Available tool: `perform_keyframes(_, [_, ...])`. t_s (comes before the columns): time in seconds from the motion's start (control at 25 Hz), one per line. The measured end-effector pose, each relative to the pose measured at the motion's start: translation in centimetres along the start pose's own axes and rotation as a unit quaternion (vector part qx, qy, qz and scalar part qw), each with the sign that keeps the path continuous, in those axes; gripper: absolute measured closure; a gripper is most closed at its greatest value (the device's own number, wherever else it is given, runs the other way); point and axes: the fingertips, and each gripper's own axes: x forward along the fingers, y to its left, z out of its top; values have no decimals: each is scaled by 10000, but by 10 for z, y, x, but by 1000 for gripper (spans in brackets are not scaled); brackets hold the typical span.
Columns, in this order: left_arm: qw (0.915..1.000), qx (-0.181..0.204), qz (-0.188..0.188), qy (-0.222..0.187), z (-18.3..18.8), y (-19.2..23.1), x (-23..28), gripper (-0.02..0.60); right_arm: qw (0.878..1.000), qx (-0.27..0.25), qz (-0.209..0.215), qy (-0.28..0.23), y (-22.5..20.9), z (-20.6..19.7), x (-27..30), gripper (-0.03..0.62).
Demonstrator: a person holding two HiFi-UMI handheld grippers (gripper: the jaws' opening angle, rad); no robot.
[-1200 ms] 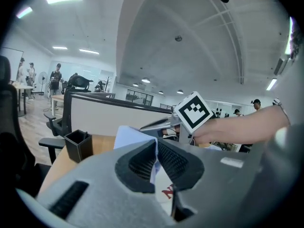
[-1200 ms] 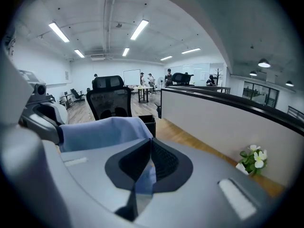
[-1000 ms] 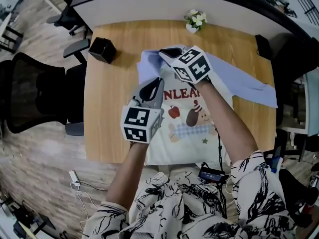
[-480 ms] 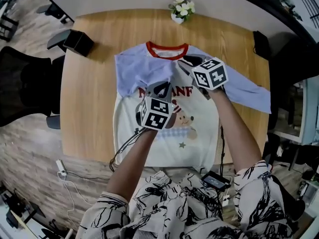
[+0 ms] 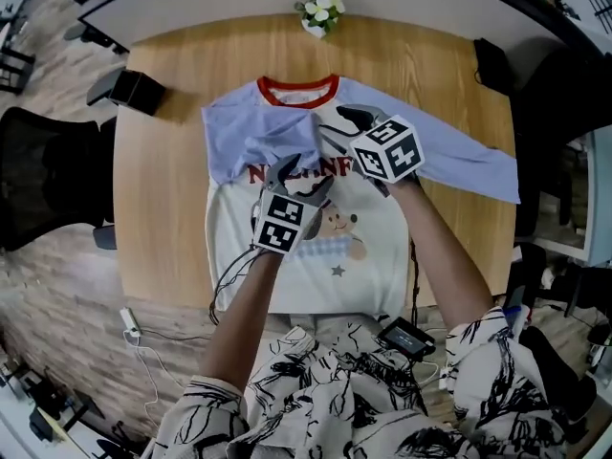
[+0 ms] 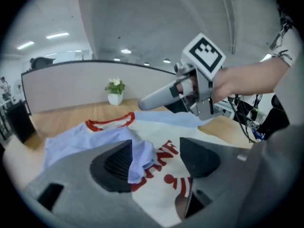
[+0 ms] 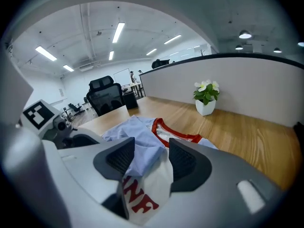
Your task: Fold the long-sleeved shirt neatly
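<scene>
Head view | left tongs (image 5: 306, 172), right tongs (image 5: 342, 127): just opening (pads apart) | shirt (image 5: 287, 266) between

Long-sleeved shirt (image 5: 320, 275): white, blue sleeves, red collar; face-up under left gripper (image 5: 304, 175), right gripper (image 5: 337, 127), jaws just opening; sleeve by left gripper folded across chest, other outstretched.

The head view looks steeply down over the whole surface (image 5: 158, 218). Both gripper views sit low and close over the shirt (image 5: 229, 228), facing the flower pot (image 5: 318, 12) all three share.
</scene>
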Motion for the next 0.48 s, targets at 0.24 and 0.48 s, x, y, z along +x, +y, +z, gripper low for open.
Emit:
perform_keyframes(0.24, [9987, 442, 243, 27, 11, 92, -69, 262, 9981, -75, -563, -249, 58, -6, -13, 342])
perform_keyframes(0.48, [9856, 1395, -633, 712, -17, 141, -52, 270, 9950, -475, -856, 197, 126, -31, 36, 336])
